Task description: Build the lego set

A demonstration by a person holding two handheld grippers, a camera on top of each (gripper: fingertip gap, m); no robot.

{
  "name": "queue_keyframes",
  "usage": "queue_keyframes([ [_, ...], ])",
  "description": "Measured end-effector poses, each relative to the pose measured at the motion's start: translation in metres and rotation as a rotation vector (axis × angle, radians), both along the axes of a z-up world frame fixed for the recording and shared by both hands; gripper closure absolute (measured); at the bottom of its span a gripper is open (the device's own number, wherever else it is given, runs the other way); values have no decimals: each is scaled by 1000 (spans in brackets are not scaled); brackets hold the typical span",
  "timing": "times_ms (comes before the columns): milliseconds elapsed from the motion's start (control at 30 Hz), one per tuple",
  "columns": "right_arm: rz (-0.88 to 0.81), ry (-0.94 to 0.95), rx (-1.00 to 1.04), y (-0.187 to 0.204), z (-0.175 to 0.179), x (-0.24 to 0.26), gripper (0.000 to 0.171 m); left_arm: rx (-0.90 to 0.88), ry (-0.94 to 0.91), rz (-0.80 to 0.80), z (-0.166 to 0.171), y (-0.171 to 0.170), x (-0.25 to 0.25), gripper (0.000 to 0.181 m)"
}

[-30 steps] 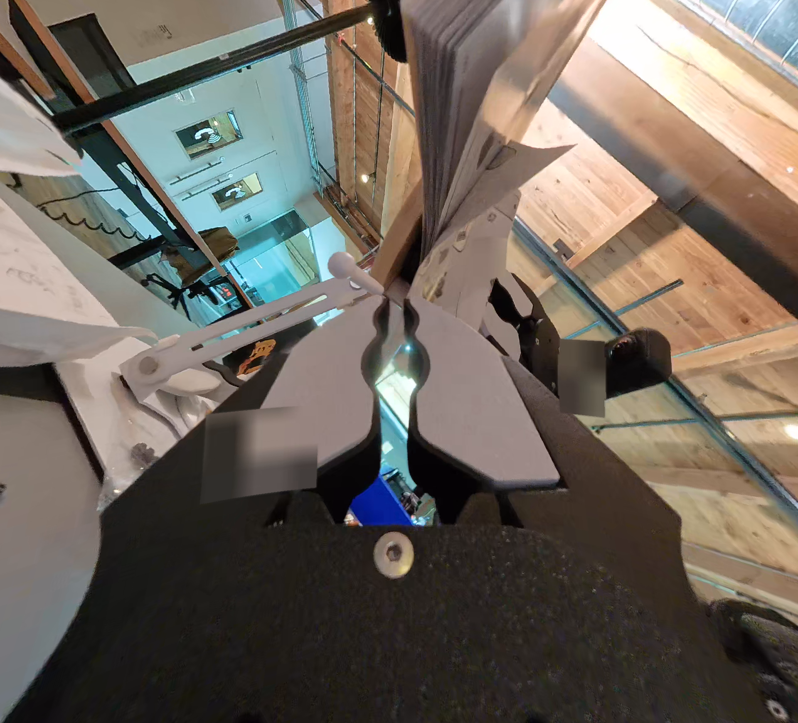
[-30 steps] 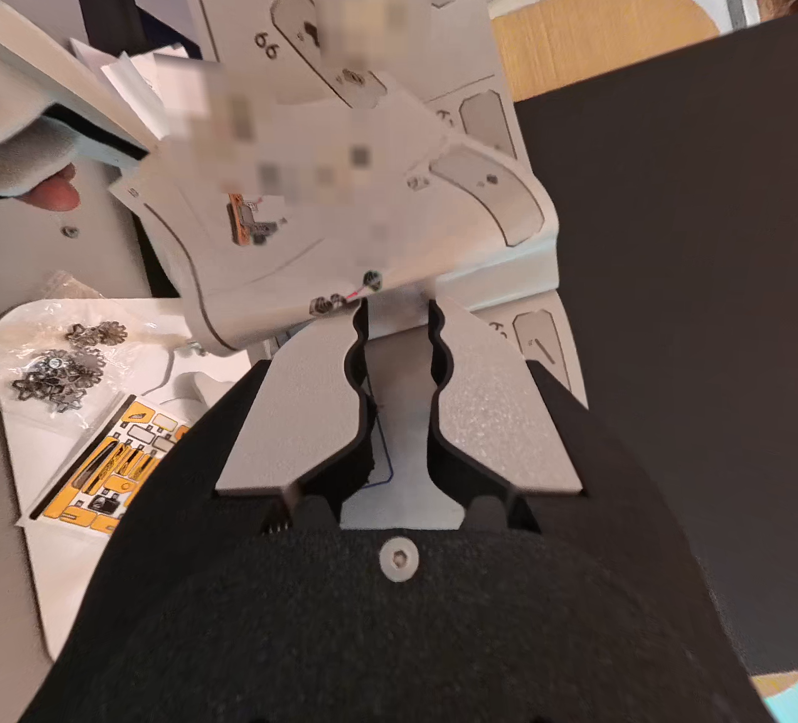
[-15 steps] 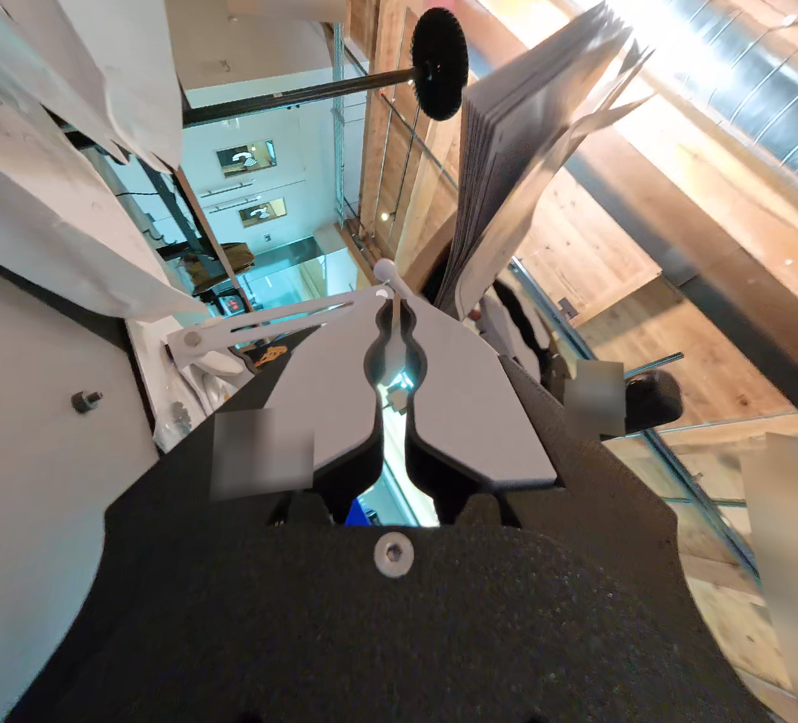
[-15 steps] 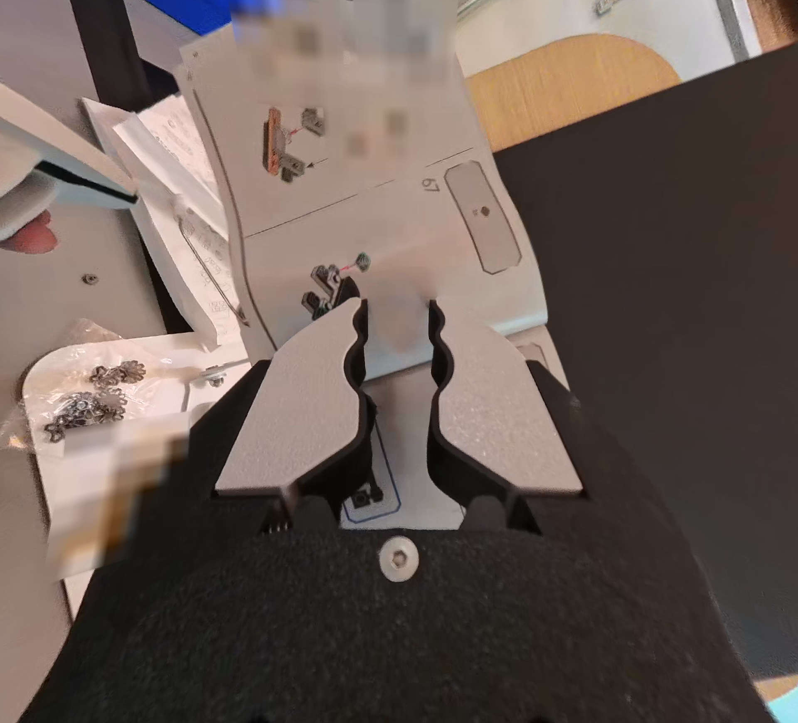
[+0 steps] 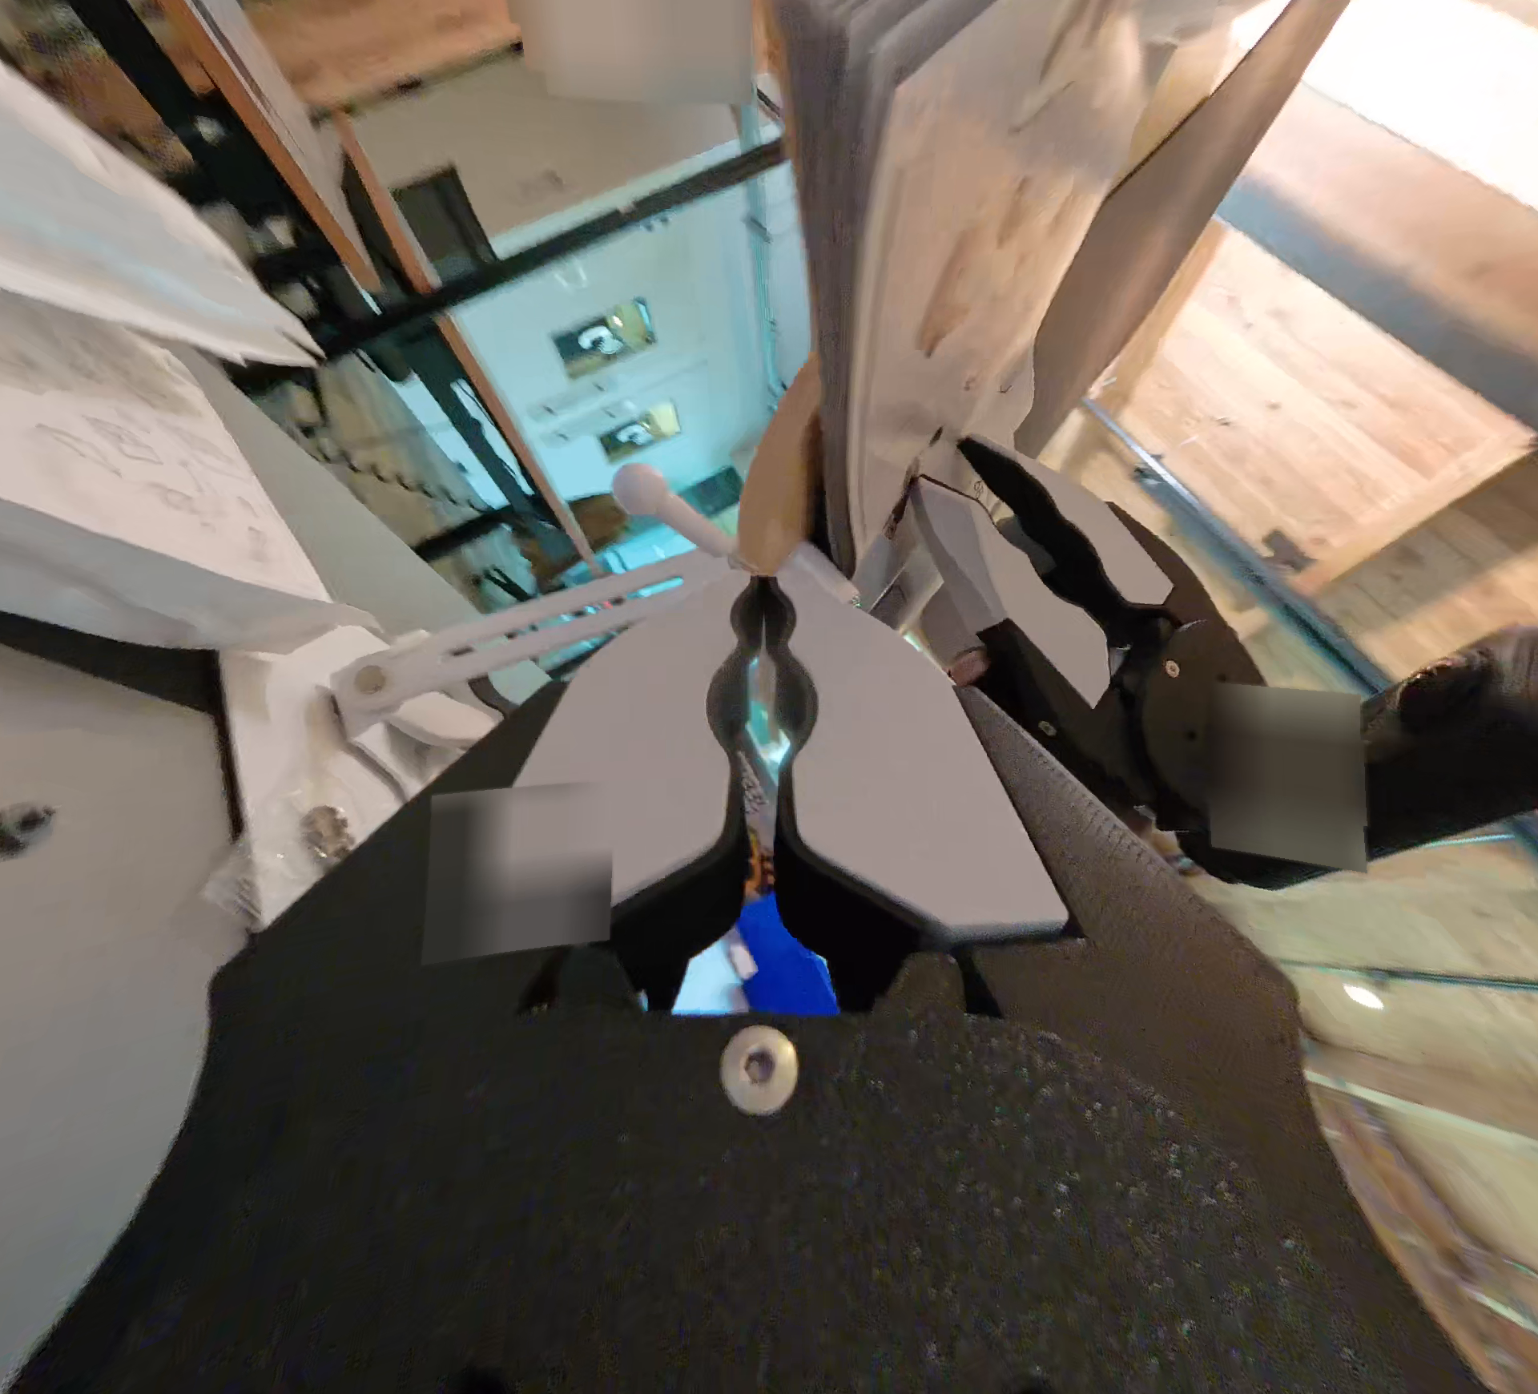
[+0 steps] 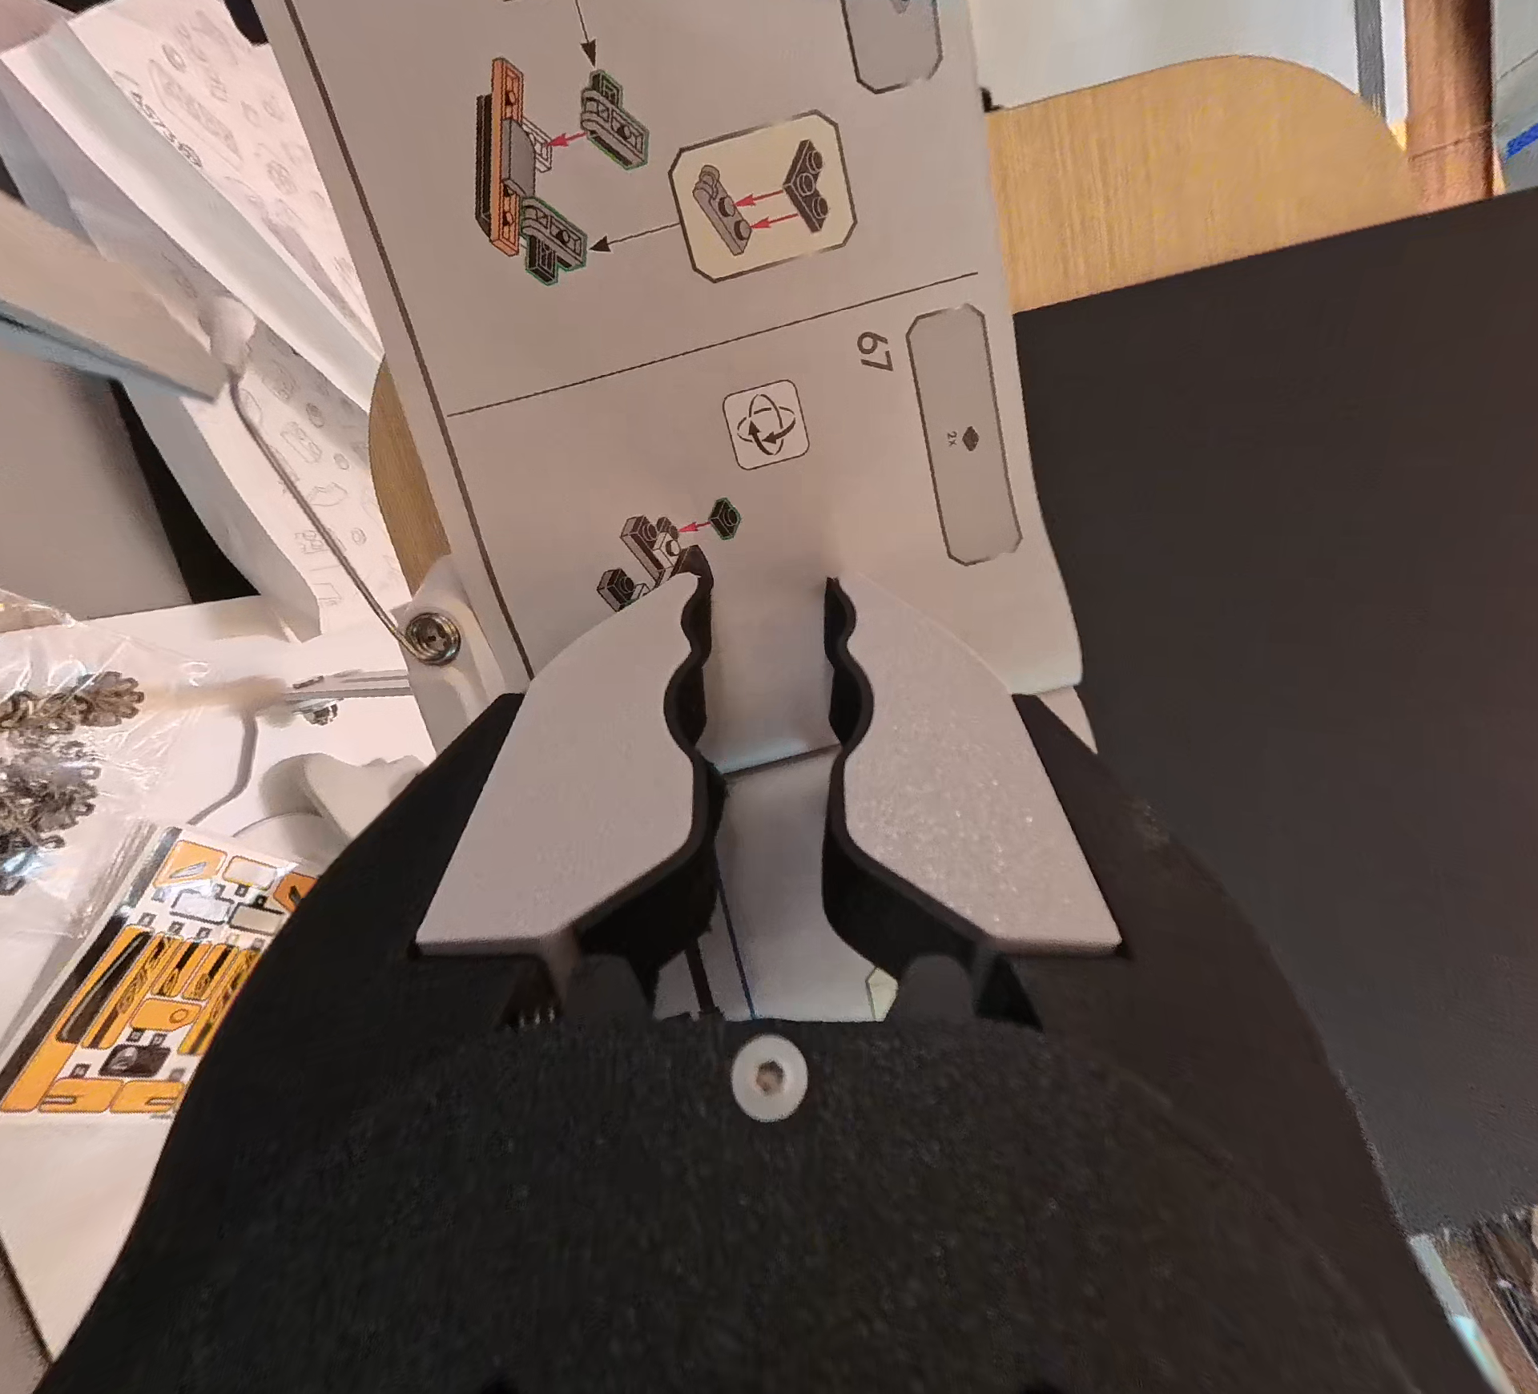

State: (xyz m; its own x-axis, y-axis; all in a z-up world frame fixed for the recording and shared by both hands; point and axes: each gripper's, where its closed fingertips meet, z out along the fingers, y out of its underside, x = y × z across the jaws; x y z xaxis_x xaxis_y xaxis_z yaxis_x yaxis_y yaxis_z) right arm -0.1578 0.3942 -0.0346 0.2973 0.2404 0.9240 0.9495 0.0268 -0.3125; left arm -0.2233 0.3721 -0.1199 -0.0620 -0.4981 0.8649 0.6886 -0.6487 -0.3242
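Observation:
The lego instruction booklet (image 6: 666, 355) stands open on a white book stand, showing a page of building steps. My right gripper (image 6: 766, 588) is open, and the bottom edge of that page sits between its fingers. My left gripper (image 5: 761, 588) is shut on the stand's thin white page-holder arm (image 5: 666, 509), which has a ball end. In the left wrist view the booklet's thick stack of pages (image 5: 957, 189) rises just right of the tips, with my open right gripper (image 5: 990, 488) beyond it. No loose bricks show apart from a bag of them.
A yellow and black sticker sheet (image 6: 141, 971) and a clear bag of small dark parts (image 6: 50, 738) lie at the left. A loose white parts sheet (image 6: 208, 130) leans behind them. A black mat (image 6: 1290, 605) lies to the right, and a wooden chair back (image 6: 1165, 164) stands beyond.
The loose curling pages have turned over, and one page now stands flat in front of my right gripper. My left gripper has shifted while still holding the page-holder arm.

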Motion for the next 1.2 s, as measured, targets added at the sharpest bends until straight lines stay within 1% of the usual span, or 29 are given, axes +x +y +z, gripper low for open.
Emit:
queue_keyframes([
  [67, -7, 5, -3, 0, -1, 0, 146, 60, 88, 66, 15, -4, -6, 181],
  [100, -9, 7, -6, 0, -1, 0, 147, 133, 171, 92, 27, -8, -4, 181],
  [200, -17, 24, -29, 1, -1, 0, 147, 447, 557, 121, 64, -24, 20, 181],
  [267, -16, 42, -49, 0, -1, 0, 147, 633, 827, 157, 78, -26, 36, 181],
  [300, -11, 56, -60, 0, 0, 0, 148, 677, 915, 153, 81, -24, 42, 181],
  [333, -7, 70, -69, -1, 0, 0, 149, 681, 965, 146, 83, -22, 43, 181],
  [400, 1, 95, -87, -1, 1, 0, 149, 618, 970, 178, 85, -18, 29, 181],
  [467, 4, 91, -92, -1, 1, 0, 149, 441, 867, 204, 72, -16, 6, 181],
  [533, -2, 79, -88, 0, 1, 0, 149, 217, 699, 98, 43, -22, 0, 181],
  [567, -7, 79, -88, 0, 1, 0, 149, 121, 621, 37, 28, -24, 2, 174],
  [600, -10, 85, -90, 0, 1, 0, 149, 47, 545, -7, 16, -26, 5, 158],
  [633, -12, 94, -94, 0, 1, 0, 149, -14, 466, -35, 9, -27, 7, 154],
  [667, -13, 100, -96, 0, 1, 0, 149, -73, 391, -50, 3, -25, 9, 150],
  [733, -16, 97, -98, 0, 1, 0, 149, -185, 278, -55, -8, -14, 13, 127],
  [767, -18, 94, -97, 0, 1, 0, 149, -226, 203, -56, -9, -8, 14, 123],
  [800, -20, 95, -96, 0, 1, 0, 149, -255, 99, -58, -6, -2, 14, 125],
  [833, -20, 99, -95, 0, 1, 0, 149, -271, 22, -62, -2, 2, 14, 134],
  [867, -20, 101, -92, 0, 1, 0, 149, -256, 12, -62, 0, 4, 15, 151],
  [900, -21, 104, -91, 0, 0, 0, 149, -225, 35, -46, 3, 6, 16, 174],
  [967, -21, 112, -95, 0, 0, 0, 149, -149, 77, 15, 19, 5, 10, 179],
  [1000, -21, 119, -99, 0, 1, 0, 149, -93, 146, 54, 29, 2, 10, 180],
  [1067, -18, 133, -109, -1, 1, 0, 150, 43, 358, 140, 45, -4, 13, 181],
  [1200, -13, 180, -141, -2, 2, -1, 153, 320, 755, 203, 63, -6, 29, 180],
])
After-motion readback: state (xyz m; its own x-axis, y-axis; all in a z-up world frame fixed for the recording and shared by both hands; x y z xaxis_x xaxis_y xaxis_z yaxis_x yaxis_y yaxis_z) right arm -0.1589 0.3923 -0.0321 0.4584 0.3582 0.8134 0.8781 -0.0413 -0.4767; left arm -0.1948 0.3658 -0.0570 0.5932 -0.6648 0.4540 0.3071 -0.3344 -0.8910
